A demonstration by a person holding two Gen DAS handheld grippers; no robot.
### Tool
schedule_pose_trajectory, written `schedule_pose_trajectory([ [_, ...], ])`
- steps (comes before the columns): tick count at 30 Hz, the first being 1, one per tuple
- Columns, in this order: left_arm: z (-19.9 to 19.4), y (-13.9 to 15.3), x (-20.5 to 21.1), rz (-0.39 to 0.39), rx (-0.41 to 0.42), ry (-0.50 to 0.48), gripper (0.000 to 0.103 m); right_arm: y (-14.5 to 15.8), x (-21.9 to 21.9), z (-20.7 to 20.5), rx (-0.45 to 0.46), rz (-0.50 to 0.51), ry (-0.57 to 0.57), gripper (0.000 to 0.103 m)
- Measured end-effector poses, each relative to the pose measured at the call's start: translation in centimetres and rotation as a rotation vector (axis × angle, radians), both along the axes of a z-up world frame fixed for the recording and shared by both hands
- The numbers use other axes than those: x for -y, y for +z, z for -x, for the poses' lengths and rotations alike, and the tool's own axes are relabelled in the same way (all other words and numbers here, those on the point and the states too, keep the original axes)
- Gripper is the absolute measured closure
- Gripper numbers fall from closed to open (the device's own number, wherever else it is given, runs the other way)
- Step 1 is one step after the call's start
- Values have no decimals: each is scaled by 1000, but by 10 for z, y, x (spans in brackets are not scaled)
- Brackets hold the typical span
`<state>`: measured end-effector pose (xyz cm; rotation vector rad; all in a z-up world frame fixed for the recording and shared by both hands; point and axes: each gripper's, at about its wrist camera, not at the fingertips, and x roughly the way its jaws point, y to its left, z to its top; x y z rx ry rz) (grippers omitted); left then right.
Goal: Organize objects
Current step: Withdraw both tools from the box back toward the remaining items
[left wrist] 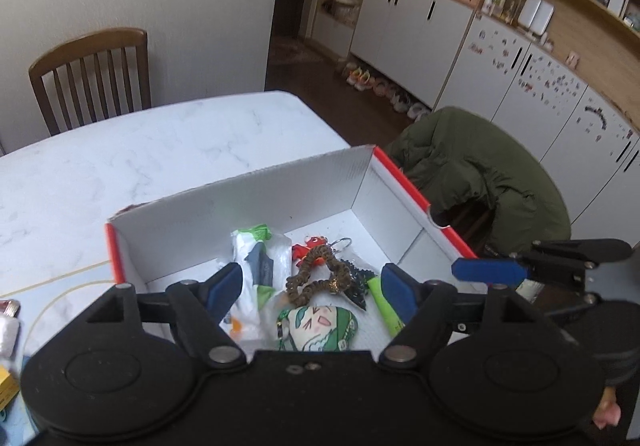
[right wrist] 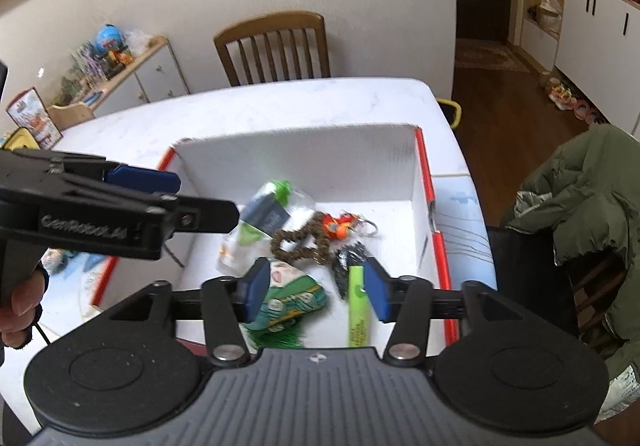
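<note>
Left wrist view: left gripper [left wrist: 312,288] hovers over the open cardboard box [left wrist: 224,205] (white inside, red edges), jaws spread wide, nothing between the blue pads [left wrist: 228,280]. Box sits on the white marble-pattern table [left wrist: 140,149]. In the box: a white-and-green plastic packet [left wrist: 256,266] at 10 o'clock from the gripper's middle, a brown spiral hair tie [left wrist: 316,274] at 12, a red-orange keychain charm [left wrist: 308,246] with a metal ring [left wrist: 342,244] beyond it, a green-haired cartoon plush [left wrist: 320,326] at 6, a lime-green tube [left wrist: 384,306] at 3 beside the right pad. Right gripper [left wrist: 488,270] enters from 3 o'clock over the box's right wall; seen side-on, can't tell its opening here. Wooden chair [left wrist: 92,73] at the far table edge, olive-green jacket [left wrist: 480,169] draped at right.

Right wrist view: right gripper [right wrist: 312,288] also above the box [right wrist: 296,149], jaws apart, holding nothing. Plush [right wrist: 292,298] lies at 8 o'clock, touching or just behind the left pad (can't tell which); tube [right wrist: 356,306] just inside the right pad. Hair tie [right wrist: 300,242] at 12, packet [right wrist: 264,221] at 11, charm [right wrist: 340,226] at 1. Left gripper [right wrist: 176,193] reaches in from 9 o'clock, a hand [right wrist: 20,302] on its grip.
</note>
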<state>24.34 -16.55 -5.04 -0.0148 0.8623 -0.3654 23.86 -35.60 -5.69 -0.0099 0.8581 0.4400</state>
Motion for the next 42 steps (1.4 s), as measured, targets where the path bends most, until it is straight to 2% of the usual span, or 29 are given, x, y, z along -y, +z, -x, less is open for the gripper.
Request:
schedule_pose_trajectory([
  [3, 13, 9, -12, 7, 28, 5, 24, 8, -5, 9, 21, 0, 11, 50],
  [10, 43, 26, -43, 26, 78, 20, 19, 21, -20, 26, 65, -5, 32, 38],
  [16, 65, 30, -72, 23, 107, 48, 12, 29, -38, 40, 92, -19, 35, 30],
  [20, 77, 29, -96, 31, 104, 65, 12, 29, -54, 48, 88, -32, 32, 24],
  [31, 103, 22, -171, 4, 115, 126, 1, 22, -115, 66, 27, -53, 14, 23],
  [42, 113, 3, -242, -46, 112, 190, 0, 15, -195, 70, -1, -25, 59, 23],
])
